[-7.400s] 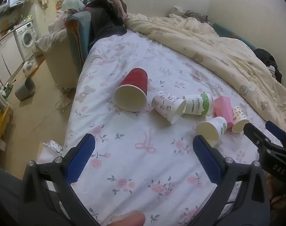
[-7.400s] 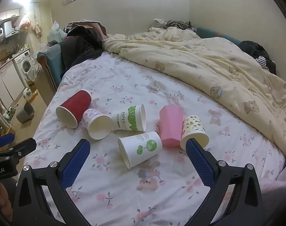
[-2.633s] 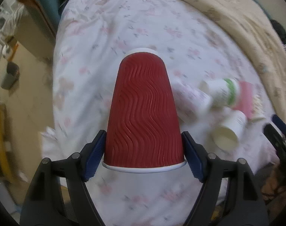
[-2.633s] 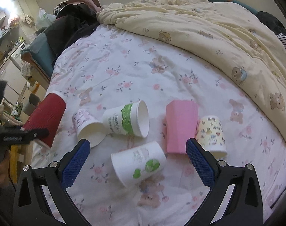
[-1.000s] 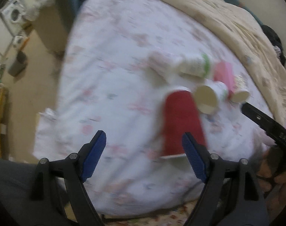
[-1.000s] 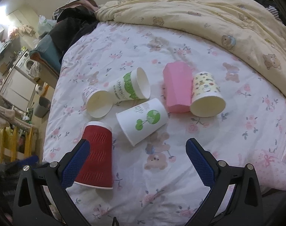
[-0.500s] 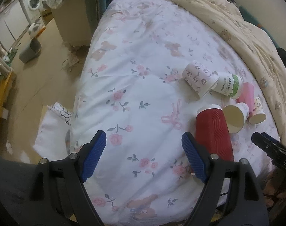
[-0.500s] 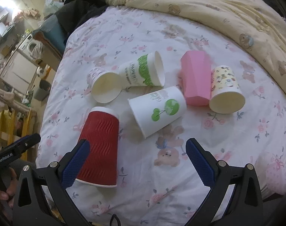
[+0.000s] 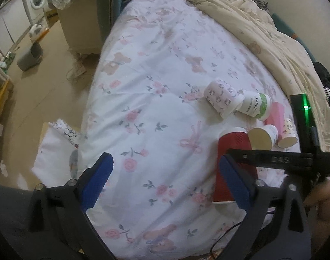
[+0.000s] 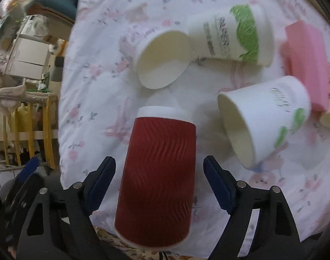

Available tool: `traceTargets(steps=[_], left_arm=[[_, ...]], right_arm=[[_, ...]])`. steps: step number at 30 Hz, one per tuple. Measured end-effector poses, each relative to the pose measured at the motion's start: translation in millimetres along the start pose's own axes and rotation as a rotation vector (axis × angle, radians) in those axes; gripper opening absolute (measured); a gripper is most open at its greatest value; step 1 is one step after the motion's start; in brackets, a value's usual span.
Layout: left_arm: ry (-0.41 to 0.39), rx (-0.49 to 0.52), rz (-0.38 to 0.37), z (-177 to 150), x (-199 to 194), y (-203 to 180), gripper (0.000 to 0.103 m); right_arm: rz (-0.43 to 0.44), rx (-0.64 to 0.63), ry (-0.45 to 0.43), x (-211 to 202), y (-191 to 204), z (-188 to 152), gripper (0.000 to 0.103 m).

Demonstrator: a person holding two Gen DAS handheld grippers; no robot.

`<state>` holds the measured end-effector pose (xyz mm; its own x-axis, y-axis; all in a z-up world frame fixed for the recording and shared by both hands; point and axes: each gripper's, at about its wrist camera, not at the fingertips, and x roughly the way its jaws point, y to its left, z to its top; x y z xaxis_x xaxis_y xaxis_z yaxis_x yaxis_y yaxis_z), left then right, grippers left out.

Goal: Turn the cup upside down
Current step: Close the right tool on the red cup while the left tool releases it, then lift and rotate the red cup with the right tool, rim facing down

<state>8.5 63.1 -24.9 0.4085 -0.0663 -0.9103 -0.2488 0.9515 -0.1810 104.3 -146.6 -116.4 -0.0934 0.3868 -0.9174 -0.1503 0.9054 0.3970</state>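
Both grippers were held with their jaws apart and nothing between the pads. Nearest in the right wrist view, the right gripper (image 10: pixel 159 181) was set astride the red cup (image 10: pixel 157 177), a blue pad (image 10: pixel 102 178) flanking each side of the ribbed wall with a clear gap left on both. The cup was seen standing mouth-down near the front edge of the bed (image 9: pixel 143 75), its white base uppermost, so the flip appeared to be done for this cup already. In the left wrist view the left gripper (image 9: pixel 165 184) was held over bare sheet, with the red cup (image 9: pixel 234 145) just behind its right pad.

If the cup was to be gripped, the closing would best be made gently and squarely across the middle of the wall, since a paper cup is likely to dent or tilt under an off-centre squeeze, and the soft bedding gives poor support. The rim at the bed's edge would need to be watched for tipping.

Just beyond, a green-tree white cup (image 10: pixel 266 119) lay on its side, mouth toward the camera. Farther off lay a patterned small cup (image 10: pixel 160 58), touching a green-banded cup (image 10: pixel 232 36), and to the right a pink cup (image 10: pixel 306 58). These were judged to be left for turning over; each would be approached across its wall, well clear of its neighbours.
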Motion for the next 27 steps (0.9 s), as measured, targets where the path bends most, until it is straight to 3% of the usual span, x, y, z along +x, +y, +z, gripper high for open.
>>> traceTargets(steps=[2,5,9,15,20,27], left_arm=[[-0.008,-0.004,0.005,0,-2,1,0.097],[-0.028,-0.006,0.031,1,-5,0,0.097],[-0.009,-0.02,0.039,1,-1,2,0.097],[0.066,-0.012,-0.051,-4,10,-4,0.097],[0.059,0.025,-0.05,-9,9,-15,0.097],[0.032,0.06,-0.044,-12,7,-24,0.097]], right_arm=[[-0.02,0.0,0.009,6,-1,3,0.084],[-0.008,0.008,0.019,11,-3,5,0.073],[-0.01,-0.037,-0.014,-2,0,0,0.072],[0.02,-0.115,-0.124,-48,8,-21,0.072],[0.085,-0.12,-0.213,-83,-1,-45,0.072],[0.133,-0.077,-0.315,-94,-27,-63,0.072]])
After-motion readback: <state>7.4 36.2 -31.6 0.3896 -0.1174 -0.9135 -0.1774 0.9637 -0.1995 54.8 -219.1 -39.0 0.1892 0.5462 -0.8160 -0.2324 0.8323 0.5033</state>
